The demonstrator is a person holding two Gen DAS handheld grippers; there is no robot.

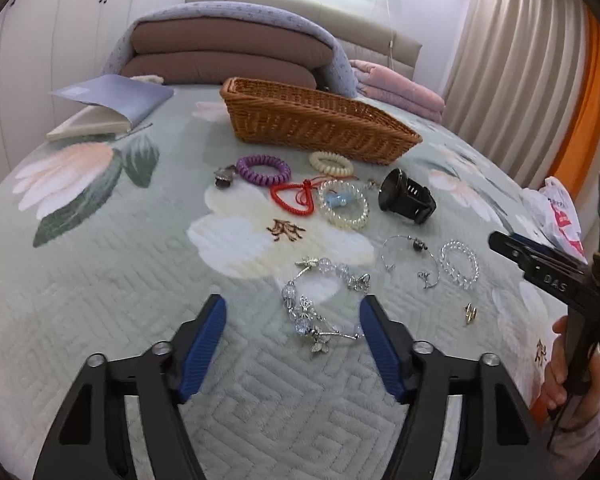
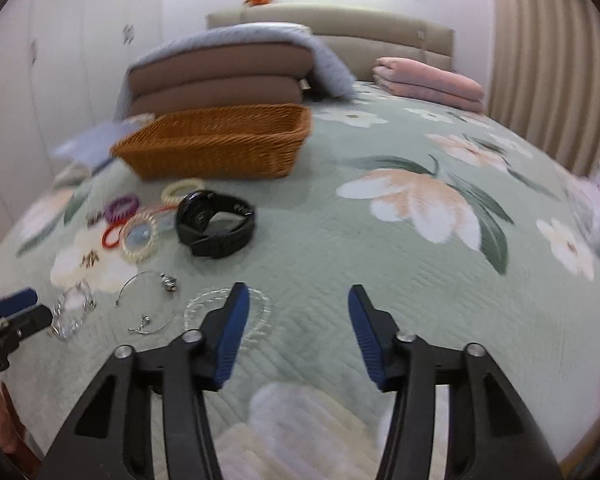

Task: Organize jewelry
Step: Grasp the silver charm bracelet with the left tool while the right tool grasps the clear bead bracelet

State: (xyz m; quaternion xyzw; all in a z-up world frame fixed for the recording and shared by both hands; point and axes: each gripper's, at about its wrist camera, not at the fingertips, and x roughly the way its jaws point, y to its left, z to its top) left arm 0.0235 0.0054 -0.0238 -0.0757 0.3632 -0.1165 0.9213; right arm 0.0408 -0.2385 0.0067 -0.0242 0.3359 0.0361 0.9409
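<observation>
- Left tongs (image 1: 292, 316) stood released, straddling the butterfly bracelet (image 1: 320, 300) on the bed (image 1: 100, 300).
- Right tongs (image 2: 298, 300) stood released, one finger over the crystal bracelet (image 2: 260, 304).

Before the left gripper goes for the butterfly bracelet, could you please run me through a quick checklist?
1. Left gripper jaws apart, nothing held: ok.
2. Butterfly bracelet lies between its fingers: ok.
3. Bracelet apart from the wire bangle: ok.
4. Wicker basket upright, mouth open: ok.
5. Basket empty: cannot tell.
6. Right gripper holds nothing and stays away from the bracelet: ok.
</observation>
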